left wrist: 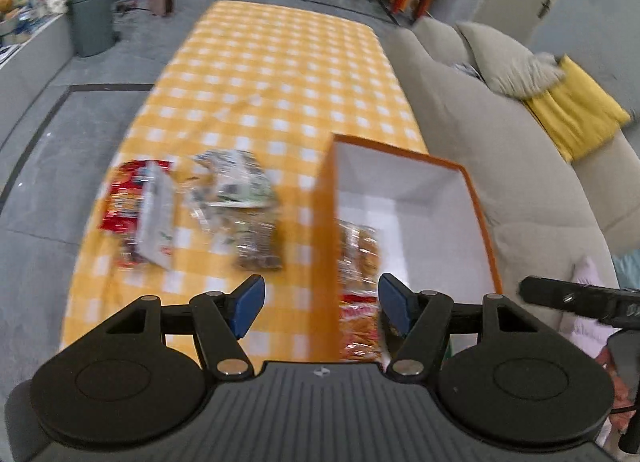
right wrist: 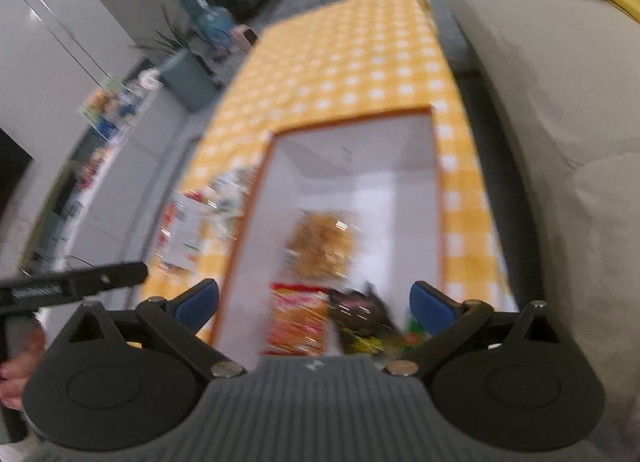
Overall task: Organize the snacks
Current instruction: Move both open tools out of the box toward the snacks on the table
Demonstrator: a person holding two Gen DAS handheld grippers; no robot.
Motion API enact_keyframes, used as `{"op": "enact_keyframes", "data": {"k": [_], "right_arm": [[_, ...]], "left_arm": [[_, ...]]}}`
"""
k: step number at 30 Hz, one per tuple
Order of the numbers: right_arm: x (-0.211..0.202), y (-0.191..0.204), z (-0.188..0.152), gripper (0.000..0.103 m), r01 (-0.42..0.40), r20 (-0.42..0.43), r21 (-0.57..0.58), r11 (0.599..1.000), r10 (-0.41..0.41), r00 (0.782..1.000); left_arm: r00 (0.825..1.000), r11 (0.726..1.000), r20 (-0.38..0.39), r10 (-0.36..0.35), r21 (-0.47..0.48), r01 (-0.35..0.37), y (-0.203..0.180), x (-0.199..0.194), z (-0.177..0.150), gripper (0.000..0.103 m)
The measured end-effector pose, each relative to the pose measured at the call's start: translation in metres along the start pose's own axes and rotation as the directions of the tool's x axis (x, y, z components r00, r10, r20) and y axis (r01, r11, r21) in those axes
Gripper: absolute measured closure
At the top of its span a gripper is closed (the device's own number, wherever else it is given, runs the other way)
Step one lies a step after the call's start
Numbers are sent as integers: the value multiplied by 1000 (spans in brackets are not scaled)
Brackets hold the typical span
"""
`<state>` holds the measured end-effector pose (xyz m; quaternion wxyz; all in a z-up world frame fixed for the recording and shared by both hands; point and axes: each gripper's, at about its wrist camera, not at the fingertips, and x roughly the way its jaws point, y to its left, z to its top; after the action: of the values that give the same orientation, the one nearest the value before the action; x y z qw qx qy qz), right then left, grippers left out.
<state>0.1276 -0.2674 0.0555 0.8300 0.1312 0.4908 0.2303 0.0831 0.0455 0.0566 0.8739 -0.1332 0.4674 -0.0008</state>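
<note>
Hovering over box (right wrist: 276, 150), both grippers empty

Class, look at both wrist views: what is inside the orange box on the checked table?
Inside the orange box lie a clear packet of golden snacks, a red-labelled packet and a dark wrapper. The near end is hidden behind the right gripper, so more may lie there.
</note>
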Motion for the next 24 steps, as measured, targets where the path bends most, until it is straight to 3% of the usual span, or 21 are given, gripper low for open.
{"op": "enact_keyframes", "data": {"k": [3,8,14,17,21,24], "right_arm": [[1,16,5,3,-31,36,23,999,30,999],[13,57,9,3,-7,144,9,1000,5,990],[52,114,4,3,-14,174,-87,996,29,984],[76,145,-9,3,4,203,-161,987,29,979],[108,182,-29,3,-18,250,-288,958,93,964],[135,203,-40,3,-9,254,-345,939,102,962]], "left_arm": [[1000,998,22,15,-62,-14,30,-10,1,26],[998,984,33,45,-173,-38,80,-15,-2,26],[995,927,70,66,-373,-35,142,-15,-10,26],[993,915,92,79,-401,-36,163,-8,-13,26],[983,903,119,141,-421,-79,182,5,-20,26],[986,900,101,133,-430,-77,197,23,-23,26]]}}
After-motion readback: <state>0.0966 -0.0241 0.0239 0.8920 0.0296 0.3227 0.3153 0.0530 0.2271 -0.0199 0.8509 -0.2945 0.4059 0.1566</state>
